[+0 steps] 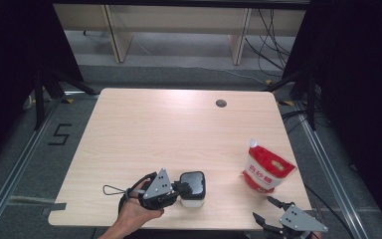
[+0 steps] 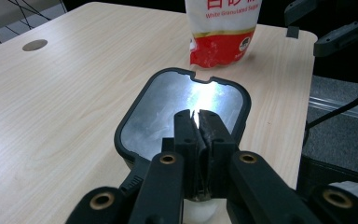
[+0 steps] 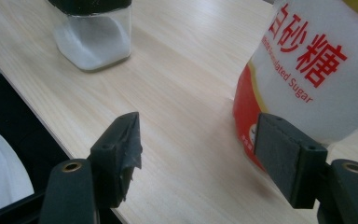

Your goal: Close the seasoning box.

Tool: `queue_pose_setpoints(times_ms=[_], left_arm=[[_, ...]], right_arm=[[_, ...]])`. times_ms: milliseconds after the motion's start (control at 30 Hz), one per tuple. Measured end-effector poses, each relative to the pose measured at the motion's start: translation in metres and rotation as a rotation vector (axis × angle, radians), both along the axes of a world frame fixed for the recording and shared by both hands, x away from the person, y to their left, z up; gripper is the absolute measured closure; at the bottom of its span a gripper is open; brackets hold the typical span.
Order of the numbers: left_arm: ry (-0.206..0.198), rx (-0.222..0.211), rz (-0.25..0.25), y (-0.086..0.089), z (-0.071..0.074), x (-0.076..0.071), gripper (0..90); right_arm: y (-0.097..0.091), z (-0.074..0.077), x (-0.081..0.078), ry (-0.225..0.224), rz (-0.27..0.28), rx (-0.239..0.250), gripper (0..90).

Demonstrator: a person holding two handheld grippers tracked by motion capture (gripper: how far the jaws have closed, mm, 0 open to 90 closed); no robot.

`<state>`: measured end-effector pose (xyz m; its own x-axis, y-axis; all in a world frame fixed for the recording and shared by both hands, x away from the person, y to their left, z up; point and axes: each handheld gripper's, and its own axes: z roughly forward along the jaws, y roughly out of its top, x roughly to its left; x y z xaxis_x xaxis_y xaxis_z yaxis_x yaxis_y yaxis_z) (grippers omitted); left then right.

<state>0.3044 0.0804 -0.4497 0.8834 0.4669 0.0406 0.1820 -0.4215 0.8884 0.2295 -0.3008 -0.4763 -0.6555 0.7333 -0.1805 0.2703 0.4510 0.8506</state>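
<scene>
Hovering just above the black lid of the sugar jar, the left claw has its jaws pressed together with nothing between them. The right claw stands wide open and empty, the red-and-white sugar bag just beyond its far jaw on the desk.

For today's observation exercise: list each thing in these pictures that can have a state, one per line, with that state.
Sugar jar: upright, black lid on, part full of white sugar.
Bag of white granulated sugar: standing upright, top closed.
Left claw: shut, tips over the jar lid.
Right claw: open, empty, beside the bag.
</scene>
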Motion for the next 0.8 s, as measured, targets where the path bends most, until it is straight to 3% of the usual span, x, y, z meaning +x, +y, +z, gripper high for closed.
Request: queue_pose_setpoints(times_ms=[33, 67, 100, 233, 367, 533, 800], left_arm=[[0.01, 0.004, 0.006, 0.0, -0.001, 0.0, 85.4], [-0.002, 0.014, -0.01, 0.0, -0.001, 0.001, 85.2], [0.015, 0.008, 0.003, -0.001, -0.002, 0.0, 84.9], [0.016, 0.008, 0.003, -0.001, -0.004, 0.001, 84.9], [0.018, -0.015, -0.002, 0.002, -0.003, 0.002, 81.2], [0.043, -0.079, -0.001, 0.008, 0.003, 0.002, 65.7], [0.052, -0.08, 0.017, 0.021, 0.007, 0.0, 43.4]], right_arm=[[0.0, 0.0, 0.001, -0.016, 0.005, -0.007, 33.1], [0.0, 0.0, 0.0, -0.009, 0.0, -0.01, 33.2], [0.001, 0.0, -0.001, 0.004, -0.004, 0.0, 33.2], [0.001, 0.0, -0.001, 0.006, -0.001, -0.001, 33.2], [0.001, 0.0, 0.0, 0.004, -0.002, -0.003, 33.1], [0.001, -0.001, 0.0, 0.003, 0.001, -0.004, 33.1], [0.003, -0.001, -0.001, 0.018, -0.002, 0.0, 32.8]])
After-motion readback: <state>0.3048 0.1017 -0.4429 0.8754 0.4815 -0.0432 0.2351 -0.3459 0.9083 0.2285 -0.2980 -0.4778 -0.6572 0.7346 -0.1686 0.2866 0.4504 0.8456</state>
